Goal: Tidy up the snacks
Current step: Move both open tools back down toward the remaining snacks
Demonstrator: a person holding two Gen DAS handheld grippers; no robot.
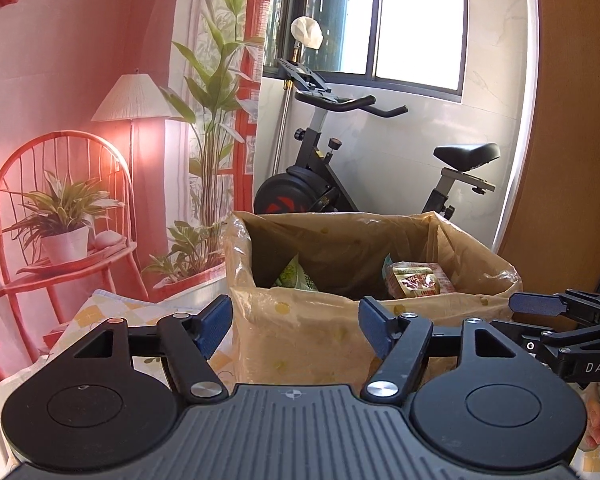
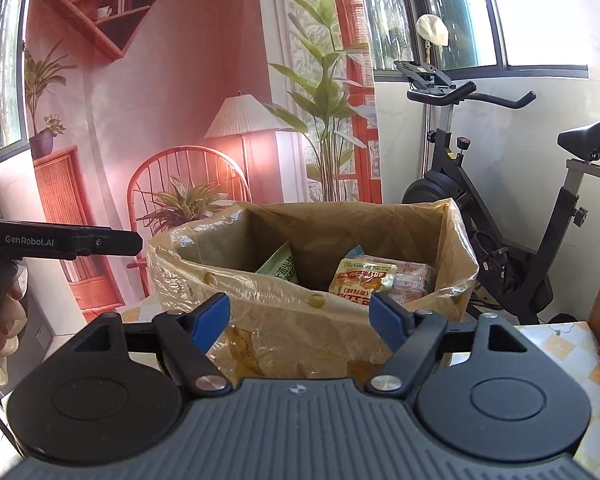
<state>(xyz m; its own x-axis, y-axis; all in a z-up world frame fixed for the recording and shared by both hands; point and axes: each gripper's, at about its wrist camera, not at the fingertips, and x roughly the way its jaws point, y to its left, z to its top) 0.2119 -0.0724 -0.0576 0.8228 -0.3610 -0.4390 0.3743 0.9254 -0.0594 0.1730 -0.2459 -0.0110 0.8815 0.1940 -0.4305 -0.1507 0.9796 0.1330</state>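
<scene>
Your left claw point(image 1: 295, 326) sits nearest the lens, its blue-padded fingers point(image 1: 216, 325) spread wide apart with nothing between them. Straight ahead of it, just beyond the fingertips, stands the box point(image 1: 300, 336), lined with a crinkled tan plastic bag whose edge folds down over the near wall. You hold that claw in front of the box's near wall, outside it, not over the opening.

Inside the box, a green snack packet point(image 1: 296, 278) leans against the left wall, and a red-and-gold snack packet point(image 1: 416, 282) lies toward the right, on top of a clear-wrapped pack. Both sit deeper in than your left claw reaches, the green one ahead and slightly left of centre, the red-and-gold one ahead of the right finger.

Your right claw point(image 2: 300, 322) is likewise parted and empty, held before the same near wall. From its view the yellow sauce-style packet point(image 2: 362, 284) stands just above and behind the right finger point(image 2: 386, 322), and the green packet point(image 2: 278, 268) lies further back, between the fingers' lines. In the left wrist view that claw appears at the right edge point(image 1: 560, 320), level with the box's rim. A checked cloth covers the worktop point(image 2: 572, 356) under the box.
</scene>
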